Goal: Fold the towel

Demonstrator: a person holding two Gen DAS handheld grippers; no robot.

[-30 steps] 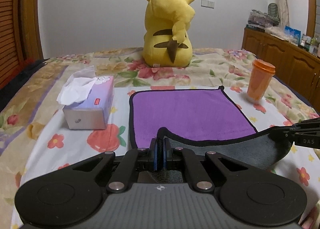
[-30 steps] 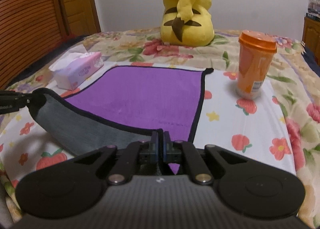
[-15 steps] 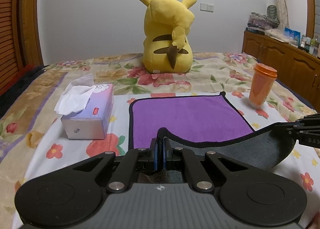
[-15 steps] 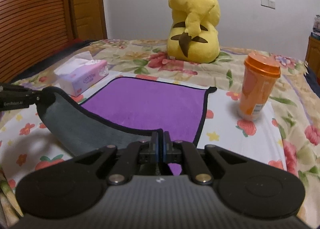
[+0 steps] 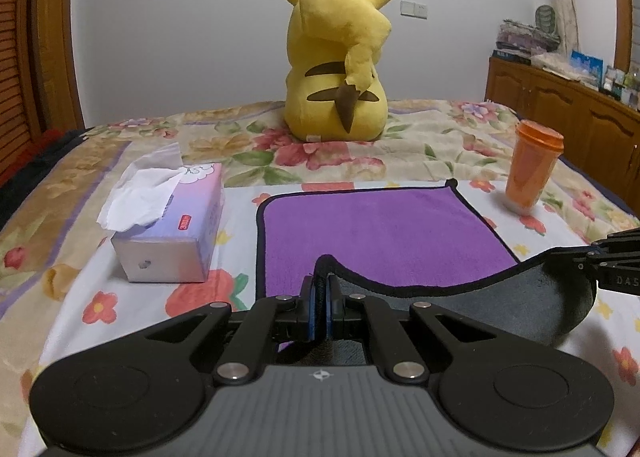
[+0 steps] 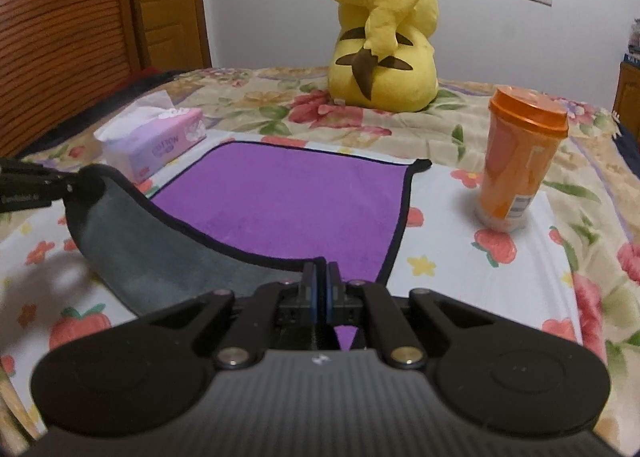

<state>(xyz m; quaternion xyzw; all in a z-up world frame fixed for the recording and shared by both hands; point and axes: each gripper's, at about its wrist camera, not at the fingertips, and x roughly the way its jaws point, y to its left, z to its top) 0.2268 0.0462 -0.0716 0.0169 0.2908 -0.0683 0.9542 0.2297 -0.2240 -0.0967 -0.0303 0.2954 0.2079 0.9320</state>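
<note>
A purple towel [image 5: 376, 229] with a black hem and grey underside lies on the flowered bed; it also shows in the right wrist view [image 6: 288, 205]. My left gripper [image 5: 319, 297] is shut on the towel's near left corner and holds it lifted. My right gripper [image 6: 320, 285] is shut on the near right corner, also lifted. The near edge sags between them and shows its grey underside [image 5: 480, 309], seen too in the right wrist view [image 6: 160, 253]. Each gripper appears at the side of the other's view: the right one [image 5: 588, 257], the left one [image 6: 68, 187].
A tissue box [image 5: 172, 233] stands left of the towel. An orange lidded cup [image 5: 532, 165] stands to its right. A yellow plush toy [image 5: 340, 69] sits beyond the far edge. A wooden cabinet [image 5: 568, 113] lines the right wall.
Both grippers have risen and come forward with the near corners. The grey underside fold is larger and less of the purple face shows.
</note>
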